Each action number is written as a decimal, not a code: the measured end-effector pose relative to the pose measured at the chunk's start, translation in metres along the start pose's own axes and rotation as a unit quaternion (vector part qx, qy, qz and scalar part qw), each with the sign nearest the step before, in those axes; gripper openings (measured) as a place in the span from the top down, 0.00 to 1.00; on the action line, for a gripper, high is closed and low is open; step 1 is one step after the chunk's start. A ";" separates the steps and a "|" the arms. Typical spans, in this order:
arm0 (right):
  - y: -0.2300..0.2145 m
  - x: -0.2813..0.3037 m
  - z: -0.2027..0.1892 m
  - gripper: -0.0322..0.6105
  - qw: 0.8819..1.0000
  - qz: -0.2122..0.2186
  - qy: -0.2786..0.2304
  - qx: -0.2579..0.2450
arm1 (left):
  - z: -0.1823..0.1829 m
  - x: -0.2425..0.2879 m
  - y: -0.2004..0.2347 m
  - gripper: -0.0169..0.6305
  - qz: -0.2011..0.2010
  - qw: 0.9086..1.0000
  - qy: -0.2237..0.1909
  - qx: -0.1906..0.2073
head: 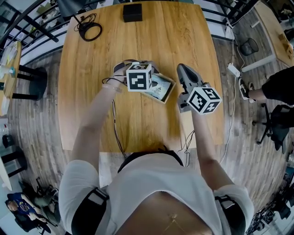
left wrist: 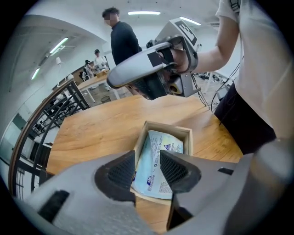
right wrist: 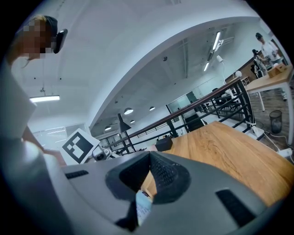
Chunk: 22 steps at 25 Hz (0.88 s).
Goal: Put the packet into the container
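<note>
A shallow wooden container (head: 171,90) sits in the middle of the wooden table (head: 138,41). A pale blue printed packet (head: 158,85) lies inside it, one end resting over the near rim. My left gripper (head: 140,77) hovers just above the container. In the left gripper view its jaws (left wrist: 147,167) stand apart with the packet (left wrist: 167,146) and the container (left wrist: 167,127) showing through the gap, and the pads do not touch either. My right gripper (head: 183,69) is to the right of the container, raised and pointing away, with its tips (right wrist: 149,158) together. A small pale printed slip (right wrist: 142,206) shows low between its jaws.
A black box (head: 132,12) and a coiled black cable (head: 90,31) lie at the table's far edge. Thin cables (head: 115,124) run over the near edge. Railings and a black stool (head: 27,82) stand to the left, and people (left wrist: 124,39) are in the background.
</note>
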State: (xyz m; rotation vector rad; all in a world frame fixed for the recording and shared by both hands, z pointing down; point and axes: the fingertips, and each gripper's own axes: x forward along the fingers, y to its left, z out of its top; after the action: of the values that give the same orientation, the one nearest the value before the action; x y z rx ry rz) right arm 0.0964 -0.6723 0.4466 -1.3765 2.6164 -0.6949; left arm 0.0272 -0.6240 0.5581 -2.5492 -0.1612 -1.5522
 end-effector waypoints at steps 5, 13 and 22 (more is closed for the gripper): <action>0.003 0.001 -0.011 0.93 1.000 0.006 0.018 -0.008 | 0.005 -0.004 0.002 0.82 0.037 0.998 -0.043 -0.035; 0.007 -0.001 -0.032 0.93 0.999 0.001 0.036 -0.016 | 0.017 -0.017 0.007 0.96 0.101 0.974 -0.151 -0.133; 0.027 -0.012 -0.032 0.93 0.999 -0.005 -0.005 -0.044 | 0.022 -0.069 0.006 0.96 0.268 0.888 -0.278 -0.251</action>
State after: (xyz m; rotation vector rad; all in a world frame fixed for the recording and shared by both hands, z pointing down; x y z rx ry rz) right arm 0.0738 -0.6382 0.4623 -1.4120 2.6653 -0.5790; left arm 0.0155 -0.6268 0.4868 -2.9706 0.9198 -0.6902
